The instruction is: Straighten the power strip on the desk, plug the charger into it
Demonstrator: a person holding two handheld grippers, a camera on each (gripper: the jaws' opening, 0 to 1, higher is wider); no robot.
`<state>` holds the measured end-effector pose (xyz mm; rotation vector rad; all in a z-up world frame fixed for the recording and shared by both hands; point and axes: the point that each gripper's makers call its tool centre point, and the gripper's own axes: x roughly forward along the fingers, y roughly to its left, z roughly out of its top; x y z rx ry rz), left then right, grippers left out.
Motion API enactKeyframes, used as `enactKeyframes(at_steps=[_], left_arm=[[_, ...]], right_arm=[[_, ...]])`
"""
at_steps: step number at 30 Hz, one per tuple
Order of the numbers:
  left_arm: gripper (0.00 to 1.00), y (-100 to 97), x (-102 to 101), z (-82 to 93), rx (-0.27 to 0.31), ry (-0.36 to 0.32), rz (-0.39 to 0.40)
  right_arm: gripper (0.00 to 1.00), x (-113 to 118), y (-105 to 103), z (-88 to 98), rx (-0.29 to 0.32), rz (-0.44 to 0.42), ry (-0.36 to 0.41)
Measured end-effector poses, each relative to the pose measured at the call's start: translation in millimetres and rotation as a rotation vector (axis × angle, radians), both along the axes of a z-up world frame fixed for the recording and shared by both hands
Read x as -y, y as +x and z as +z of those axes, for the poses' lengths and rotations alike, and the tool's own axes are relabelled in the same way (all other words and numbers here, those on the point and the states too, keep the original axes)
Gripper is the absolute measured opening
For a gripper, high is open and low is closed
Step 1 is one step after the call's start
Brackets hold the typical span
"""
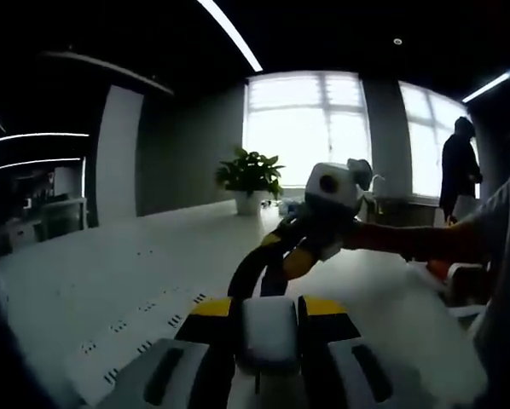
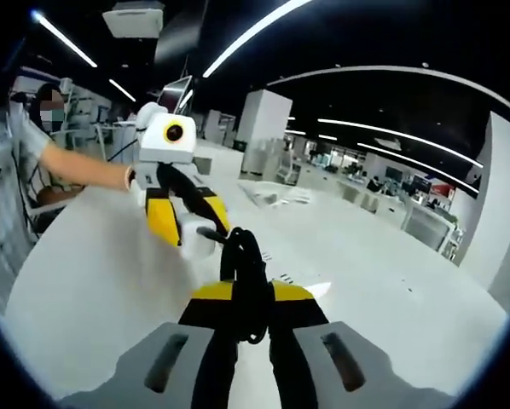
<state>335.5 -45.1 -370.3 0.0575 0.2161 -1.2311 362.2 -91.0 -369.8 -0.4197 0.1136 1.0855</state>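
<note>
Above a long white desk (image 1: 93, 281) in an open office, you hold the charger and its cord between two grippers, with the plugging-in not yet done as far as these views show. In the left gripper view, your left gripper (image 1: 269, 328) has its jaws clamped on a white block, by the look of it the charger (image 1: 269, 334), while a black cable (image 1: 253, 266) arcs away from it toward the other gripper. In the right gripper view, your right gripper (image 2: 246, 302) has its jaws closed on that looped black cable, and the left gripper appears across from it, raised off the desk with the white charger pinched at its tip. The power strip cannot be made out with any certainty in either view, so whether it has been straightened is unclear; judging by this, finding the socket and seating the charger remain ahead. Both grippers are held up close together over the desk, facing one another, your sleeve (image 1: 425, 239) reaching in from the side. A potted plant (image 1: 250, 177) stands by the bright windows (image 1: 306, 128), with a person (image 1: 460, 166) nearby.
</note>
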Motion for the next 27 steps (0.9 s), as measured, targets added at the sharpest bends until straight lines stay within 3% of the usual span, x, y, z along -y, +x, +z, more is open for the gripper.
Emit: enactKeyframes(at_steps=[11, 14, 15, 16, 17, 20, 27], left_arm=[[0.24, 2.1, -1.7, 9.9, 0.069, -0.038, 0.009], [0.27, 8.7, -7.3, 37.4, 0.077, -0.182, 0.045], [0.33, 10.6, -10.1, 43.0, 0.071, -0.211, 0.053], [0.37, 13.3, -14.5, 44.9, 0.08, -0.208, 0.064], [0.41, 13.9, -16.4, 45.2, 0.094, -0.198, 0.074], [0.43, 12.5, -20.0, 43.2, 0.123, -0.178, 0.089], [0.5, 9.9, -18.9, 35.5, 0.119, -0.159, 0.082]], right_arm=[[0.1, 0.9, -6.2, 16.1, -0.042, -0.018, 0.083], [0.09, 4.0, -2.5, 16.5, 0.014, -0.07, 0.021], [0.08, -1.3, -9.4, 22.8, 0.003, -0.031, 0.076], [0.08, -0.2, -9.3, 27.0, -0.006, -0.049, 0.105], [0.08, 0.7, -9.8, 30.0, 0.024, -0.056, 0.093], [0.08, 0.1, -13.3, 43.8, 0.062, -0.065, 0.103], [0.08, 0.3, -19.3, 79.9, 0.183, -0.091, 0.106]])
